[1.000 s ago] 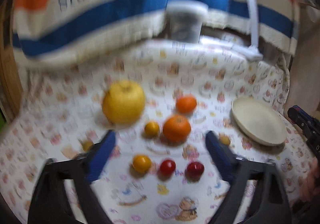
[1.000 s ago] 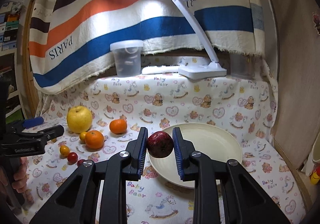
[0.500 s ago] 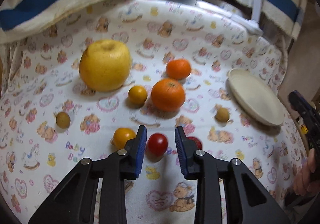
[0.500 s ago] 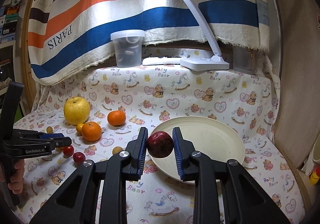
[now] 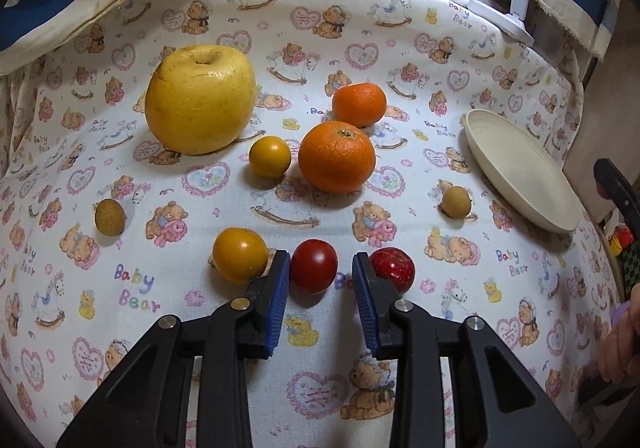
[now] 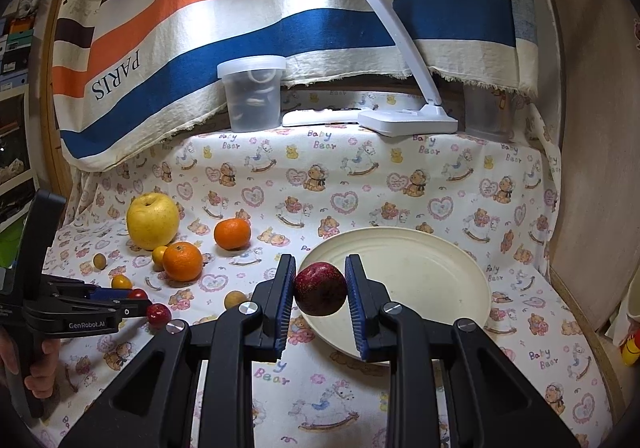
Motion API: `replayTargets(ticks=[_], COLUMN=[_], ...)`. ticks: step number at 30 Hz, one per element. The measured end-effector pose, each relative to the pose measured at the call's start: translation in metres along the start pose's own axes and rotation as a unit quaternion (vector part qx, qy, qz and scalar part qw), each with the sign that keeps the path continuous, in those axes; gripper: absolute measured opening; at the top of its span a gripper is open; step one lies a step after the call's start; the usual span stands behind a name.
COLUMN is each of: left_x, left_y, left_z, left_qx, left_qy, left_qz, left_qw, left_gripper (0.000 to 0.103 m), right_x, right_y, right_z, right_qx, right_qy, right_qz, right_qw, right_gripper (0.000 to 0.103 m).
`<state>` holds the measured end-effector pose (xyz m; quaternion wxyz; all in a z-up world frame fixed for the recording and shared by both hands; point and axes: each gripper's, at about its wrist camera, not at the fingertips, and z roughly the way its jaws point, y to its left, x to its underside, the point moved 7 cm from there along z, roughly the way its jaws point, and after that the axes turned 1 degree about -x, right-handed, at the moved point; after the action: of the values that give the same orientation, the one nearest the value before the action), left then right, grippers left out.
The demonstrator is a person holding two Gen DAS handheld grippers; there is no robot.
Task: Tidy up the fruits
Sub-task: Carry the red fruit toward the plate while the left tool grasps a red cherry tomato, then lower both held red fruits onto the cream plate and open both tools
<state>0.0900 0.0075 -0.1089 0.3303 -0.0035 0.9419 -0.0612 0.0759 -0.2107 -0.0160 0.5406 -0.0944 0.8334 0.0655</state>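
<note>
Tomato, red, sits on tabletop right between pads of left tongs, yellow one just outside on left, small red apple just outside on right. Round thing, so no long axis to mind; left hand nearest. Left tongs narrow, jaws just been closing round tomato, left pad about touching, thin gap at right pad, not gripped yet. Vs 1 s ago: were wide and higher, now dropped in. Right tongs hold dark red fruit in front of plate, unchanged.
</note>
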Motion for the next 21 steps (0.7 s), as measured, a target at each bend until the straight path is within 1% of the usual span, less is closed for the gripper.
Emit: replayTargets(ticks=[2, 4, 7, 12, 14, 15, 16, 17, 19, 21], left_x=[-0.001, -0.003, -0.011, -0.03, -0.041, -0.046, -0.05, -0.053, -0.057, -0.06], left_y=[0.0, -0.001, -0.002, -0.026, -0.043, -0.054, -0.065, -0.075, -0.097, -0.116], left_z=[-0.002, -0.007, -0.022, -0.045, -0.052, -0.053, -0.053, -0.05, -0.038, -0.026], left_qx=[0.006, 0.004, -0.004, 0.013, 0.024, 0.033, 0.044, 0.055, 0.085, 0.102], left_qy=[-0.004, -0.013, -0.042, -0.07, -0.078, -0.078, -0.075, -0.066, -0.03, -0.006], left_qz=[-0.001, 0.005, 0.009, 0.033, 0.048, 0.057, 0.066, 0.072, 0.083, 0.084], left_qw=[1.0, 0.9999, 0.9991, 0.9969, 0.9955, 0.9948, 0.9941, 0.9937, 0.9925, 0.9912], left_gripper=[0.021, 0.021, 0.021, 0.021, 0.021, 0.021, 0.021, 0.021, 0.021, 0.021], right_x=[-0.001, -0.003, -0.008, -0.02, -0.024, -0.024, -0.022, -0.019, -0.011, -0.001], right_y=[-0.002, -0.005, -0.013, -0.037, -0.05, -0.058, -0.066, -0.073, -0.083, -0.089], right_z=[-0.001, -0.002, -0.004, -0.01, -0.011, -0.011, -0.007, -0.003, 0.007, 0.018], right_qx=[0.001, 0.003, 0.007, 0.02, 0.041, 0.059, 0.078, 0.087, 0.084, 0.075], right_qy=[-0.002, -0.005, -0.008, -0.017, -0.016, -0.01, 0.004, 0.019, 0.051, 0.084], right_qz=[0.003, 0.007, 0.018, 0.048, 0.061, 0.069, 0.077, 0.083, 0.107, 0.126], right_qw=[1.0, 1.0, 1.0, 0.999, 0.997, 0.996, 0.994, 0.993, 0.989, 0.986], right_gripper=[0.026, 0.026, 0.026, 0.026, 0.026, 0.026, 0.026, 0.026, 0.026, 0.026])
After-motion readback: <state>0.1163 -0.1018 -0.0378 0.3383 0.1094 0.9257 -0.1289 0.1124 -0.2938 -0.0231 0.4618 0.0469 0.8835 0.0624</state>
